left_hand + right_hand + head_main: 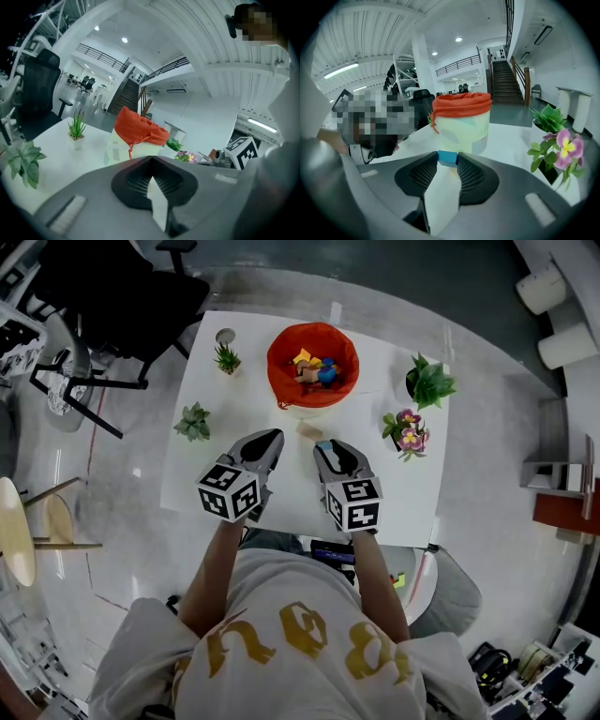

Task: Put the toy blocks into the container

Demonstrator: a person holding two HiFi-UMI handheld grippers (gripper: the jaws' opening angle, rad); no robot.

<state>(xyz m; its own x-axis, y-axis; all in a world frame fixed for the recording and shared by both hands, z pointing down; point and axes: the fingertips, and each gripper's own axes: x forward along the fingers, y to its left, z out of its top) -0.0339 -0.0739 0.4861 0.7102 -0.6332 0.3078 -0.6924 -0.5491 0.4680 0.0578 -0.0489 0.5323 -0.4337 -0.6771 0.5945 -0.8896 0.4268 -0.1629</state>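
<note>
Head view: the red-lined container [279,371] holds several toy blocks [315,369]; a pale block [309,430] lies just beside it. Left gripper view: the left gripper [150,159] has its jaws pressed together, empty. Right gripper view: the right gripper [447,160] pinches a blue block [447,157] near the container.

**Toy blocks & container: head view, w/ right gripper view for the held block.**
Container [281,376]: upright pale tub w/ red-orange cloth liner folded over the rim, upper centre of frame. Holds several blocks [315,371] (yellow, blue, brownish). Tan block [309,430] lies loose on the table, just below the container, centre. Blue block [447,158] is pinched betw. the tips of the right gripper [447,161], lower centre, container behind it.
</note>
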